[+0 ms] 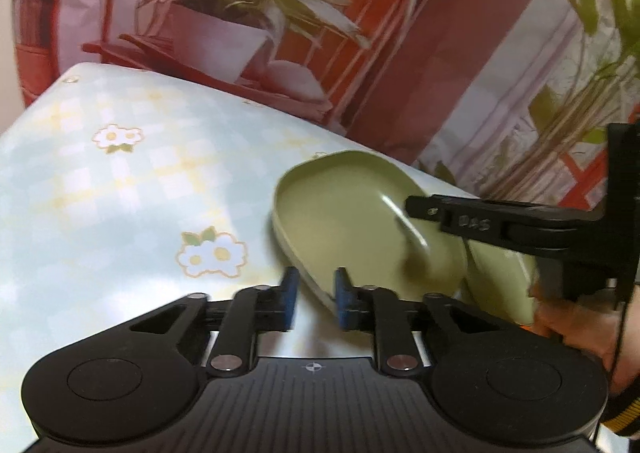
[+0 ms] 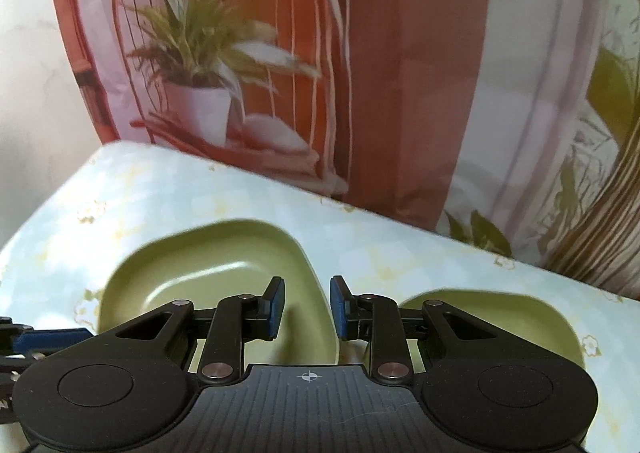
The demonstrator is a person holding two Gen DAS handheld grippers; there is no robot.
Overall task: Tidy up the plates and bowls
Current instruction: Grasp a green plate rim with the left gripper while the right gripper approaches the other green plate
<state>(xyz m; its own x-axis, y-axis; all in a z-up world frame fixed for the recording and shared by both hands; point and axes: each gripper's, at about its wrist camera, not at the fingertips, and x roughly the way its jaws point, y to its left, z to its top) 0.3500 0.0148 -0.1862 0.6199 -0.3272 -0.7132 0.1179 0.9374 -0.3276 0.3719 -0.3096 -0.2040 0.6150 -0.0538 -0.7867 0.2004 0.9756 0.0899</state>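
Observation:
Two light green rounded-square dishes lie side by side on the checked flowered tablecloth [image 1: 120, 181]. In the left wrist view the nearer green dish [image 1: 352, 213] lies just ahead and right of my open left gripper [image 1: 316, 301], whose right pad is at its near rim. A second green dish [image 1: 504, 277] lies behind it to the right. My right gripper reaches over them from the right as a black arm [image 1: 480, 217]. In the right wrist view my right gripper [image 2: 307, 309] is open, straddling the right rim of the left green dish [image 2: 224, 273]. The other dish [image 2: 520, 317] lies right.
A printed curtain with potted plants and a red chair [image 2: 280, 53] hangs right behind the table's far edge. The left gripper's blue pad [image 2: 48, 337] shows at the lower left of the right wrist view. The cloth stretches left of the dishes.

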